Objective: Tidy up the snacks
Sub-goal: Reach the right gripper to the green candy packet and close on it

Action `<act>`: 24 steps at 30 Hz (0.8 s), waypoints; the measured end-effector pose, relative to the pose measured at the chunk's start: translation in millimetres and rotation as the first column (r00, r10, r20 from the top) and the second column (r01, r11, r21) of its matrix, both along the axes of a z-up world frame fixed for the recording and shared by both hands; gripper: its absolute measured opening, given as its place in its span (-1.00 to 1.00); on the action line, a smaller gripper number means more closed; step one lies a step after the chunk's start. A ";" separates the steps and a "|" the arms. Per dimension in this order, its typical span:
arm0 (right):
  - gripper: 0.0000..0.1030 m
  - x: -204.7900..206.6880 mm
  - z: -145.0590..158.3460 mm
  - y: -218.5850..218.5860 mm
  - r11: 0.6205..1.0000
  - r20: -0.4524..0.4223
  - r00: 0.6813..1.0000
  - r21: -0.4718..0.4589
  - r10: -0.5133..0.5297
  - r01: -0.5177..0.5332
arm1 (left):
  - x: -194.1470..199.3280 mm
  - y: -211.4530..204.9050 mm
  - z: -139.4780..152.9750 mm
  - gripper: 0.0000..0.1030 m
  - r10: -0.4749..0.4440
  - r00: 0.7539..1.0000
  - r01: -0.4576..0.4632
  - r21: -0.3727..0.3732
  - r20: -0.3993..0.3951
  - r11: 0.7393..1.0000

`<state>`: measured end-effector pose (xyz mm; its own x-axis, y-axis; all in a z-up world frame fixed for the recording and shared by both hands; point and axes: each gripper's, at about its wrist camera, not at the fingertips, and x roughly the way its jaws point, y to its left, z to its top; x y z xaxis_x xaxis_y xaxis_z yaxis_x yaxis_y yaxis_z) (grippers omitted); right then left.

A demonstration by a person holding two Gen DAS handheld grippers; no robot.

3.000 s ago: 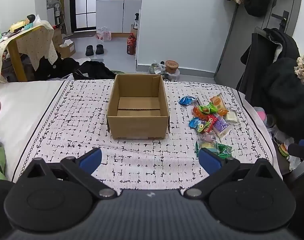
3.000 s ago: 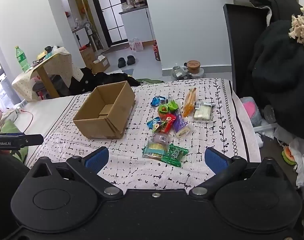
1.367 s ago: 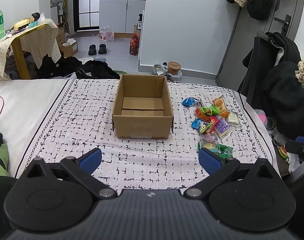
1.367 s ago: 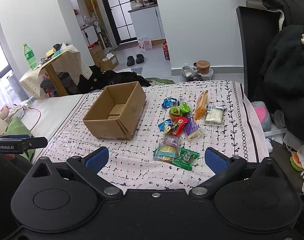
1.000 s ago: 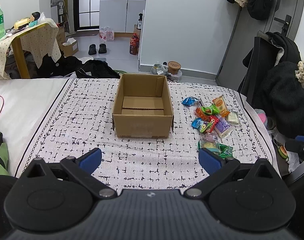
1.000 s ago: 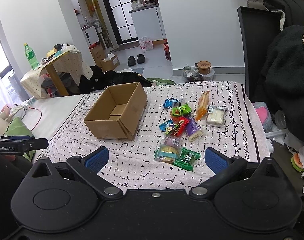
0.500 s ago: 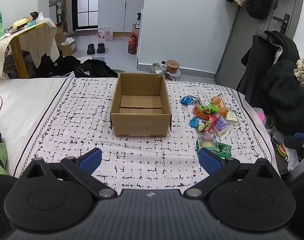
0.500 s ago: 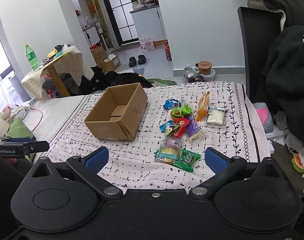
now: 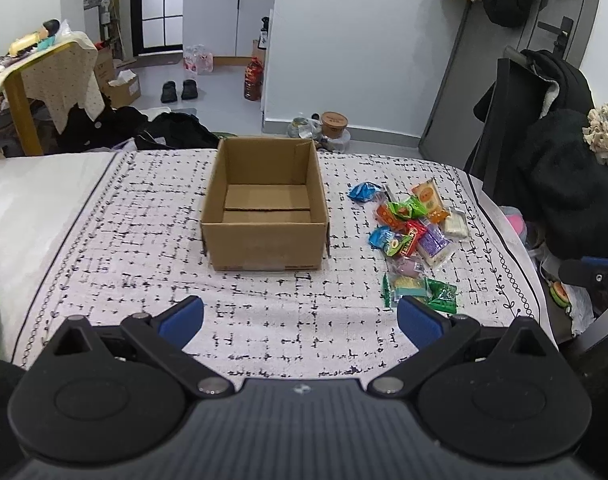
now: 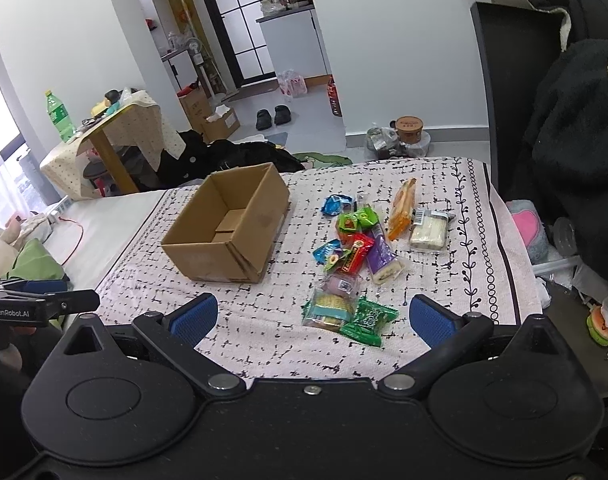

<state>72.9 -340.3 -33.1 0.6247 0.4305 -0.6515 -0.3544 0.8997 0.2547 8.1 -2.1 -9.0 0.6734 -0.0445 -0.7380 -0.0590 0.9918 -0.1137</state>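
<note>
Cardboard box [image 9: 265, 222] empty — snacks [image 10: 360, 256] beside | both grippers spread

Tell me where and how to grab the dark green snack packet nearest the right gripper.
Judging by its pose, take the dark green foil snack packet across its narrow width, coming straight down with the open right gripper. It lies flat on the patterned cloth, its left edge against the clear-wrapped biscuit pack, so pinching its free right-hand half should avoid catching the neighbour.
</note>
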 end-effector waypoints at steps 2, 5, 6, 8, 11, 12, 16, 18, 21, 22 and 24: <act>1.00 5.6 -4.5 -2.0 1.000 -0.007 1.000 -0.004 -0.004 0.004 | 6.4 -2.9 -4.0 0.99 -0.005 1.000 0.005 -0.009 -0.004 1.000; 1.00 15.2 -11.9 -4.5 1.000 -0.019 1.000 -0.012 -0.007 0.007 | 16.2 -9.1 -10.7 0.99 -0.024 1.000 0.024 -0.014 -0.012 1.000; 1.00 18.2 -14.5 -5.0 1.000 -0.022 1.000 -0.014 -0.009 0.009 | 18.9 -11.5 -12.4 0.98 -0.030 0.999 0.030 -0.014 -0.012 0.999; 1.00 23.7 -19.8 -5.8 1.000 -0.032 0.999 -0.020 -0.012 0.012 | 25.6 -15.0 -16.5 0.98 -0.034 0.999 0.034 -0.019 -0.016 0.999; 1.00 30.9 -27.3 -6.6 1.000 -0.043 0.999 -0.023 -0.011 0.010 | 36.7 -19.6 -23.4 0.98 -0.044 0.999 0.043 -0.038 -0.030 0.998; 0.97 33.9 -30.7 -6.1 1.000 -0.048 0.999 -0.027 -0.009 0.008 | 40.9 -21.5 -26.1 0.96 -0.047 0.998 0.046 -0.043 -0.035 0.998; 0.82 44.7 -42.3 -4.8 0.999 -0.076 0.997 -0.034 -0.007 0.005 | 56.1 -27.7 -35.6 0.95 -0.055 0.998 0.052 -0.059 -0.043 0.997; 0.74 51.8 -48.8 -4.2 0.999 -0.089 0.996 -0.038 -0.006 0.003 | 64.0 -30.7 -41.3 0.95 -0.061 0.997 0.058 -0.071 -0.048 0.996; 0.64 61.4 -59.5 -2.1 0.999 -0.112 0.994 -0.047 -0.006 0.001 | 75.4 -37.8 -49.8 0.93 -0.078 0.995 0.073 -0.084 -0.058 0.994; 0.63 65.3 -62.6 -2.0 0.999 -0.120 0.993 -0.048 -0.007 0.001 | 79.2 -40.3 -52.6 0.91 -0.086 0.994 0.081 -0.087 -0.060 0.993; 0.57 71.5 -70.7 -1.1 0.999 -0.138 0.990 -0.053 -0.009 0.002 | 87.4 -45.2 -59.5 0.88 -0.101 0.992 0.094 -0.093 -0.074 0.991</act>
